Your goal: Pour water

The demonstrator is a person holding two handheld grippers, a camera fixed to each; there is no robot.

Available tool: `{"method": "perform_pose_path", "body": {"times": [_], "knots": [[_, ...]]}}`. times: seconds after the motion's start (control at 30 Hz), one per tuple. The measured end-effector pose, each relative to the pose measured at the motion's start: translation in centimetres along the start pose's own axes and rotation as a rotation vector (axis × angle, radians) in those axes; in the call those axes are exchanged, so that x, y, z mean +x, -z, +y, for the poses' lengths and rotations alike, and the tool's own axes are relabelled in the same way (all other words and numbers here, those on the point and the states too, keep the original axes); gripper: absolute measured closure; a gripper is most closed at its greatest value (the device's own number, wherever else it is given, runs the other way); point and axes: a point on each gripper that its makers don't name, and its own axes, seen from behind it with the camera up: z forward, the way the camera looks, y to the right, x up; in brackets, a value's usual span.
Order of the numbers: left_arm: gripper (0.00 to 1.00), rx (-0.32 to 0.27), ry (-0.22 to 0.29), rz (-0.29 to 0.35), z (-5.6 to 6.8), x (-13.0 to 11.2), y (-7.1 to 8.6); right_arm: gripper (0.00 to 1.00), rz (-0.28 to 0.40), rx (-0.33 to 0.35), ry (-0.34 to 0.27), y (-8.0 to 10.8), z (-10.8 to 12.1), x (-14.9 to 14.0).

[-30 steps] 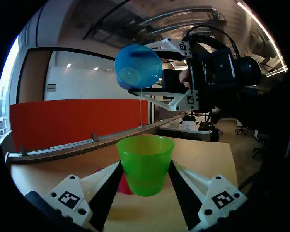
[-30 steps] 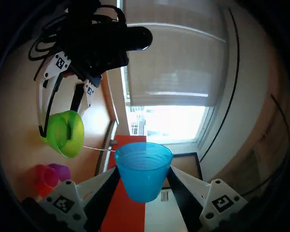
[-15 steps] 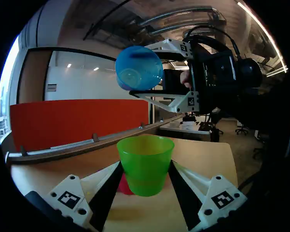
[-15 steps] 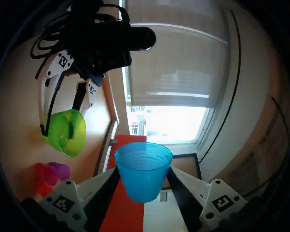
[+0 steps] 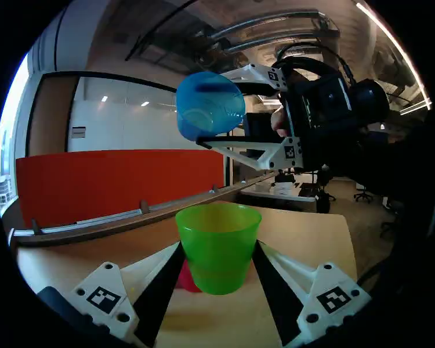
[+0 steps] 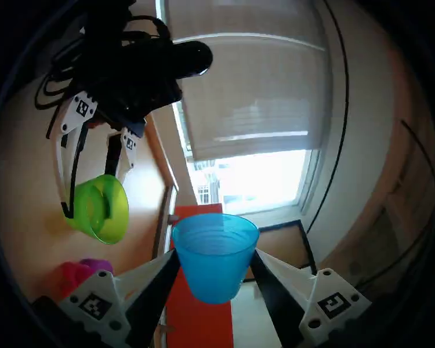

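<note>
The desk [image 5: 310, 232] has a light wooden top, plain and smooth, with a rounded corner at the far right in the left gripper view. Along its far side runs a darker wooden rail [image 5: 101, 222], a little raised, with small brackets on it. A pink cup [image 5: 185, 279] stands on the top, mostly hidden behind the green cup [image 5: 218, 246]. A soft shadow lies on the wood nearer to the camera. In the right gripper view the same top [image 6: 20, 191] appears turned on its side at the left. There the pink cup [image 6: 72, 276] and a purple cup [image 6: 97, 265] stand just beside each other; I cannot tell if they touch.
</note>
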Motion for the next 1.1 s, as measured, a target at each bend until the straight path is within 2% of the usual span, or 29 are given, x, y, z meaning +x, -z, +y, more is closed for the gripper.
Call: {"method": "perform_pose_path", "body": {"times": [0.8,1.1], "knots": [[0.20,0.021,-0.007,0.003,-0.6,0.7,0.6,0.14,-0.016,0.037,-0.636,2.0,-2.9,-1.4],[0.21,0.027,-0.018,0.003,-0.7,1.2,0.6,0.14,-0.027,0.100,-0.905,2.7,-4.2,-1.6]]}}
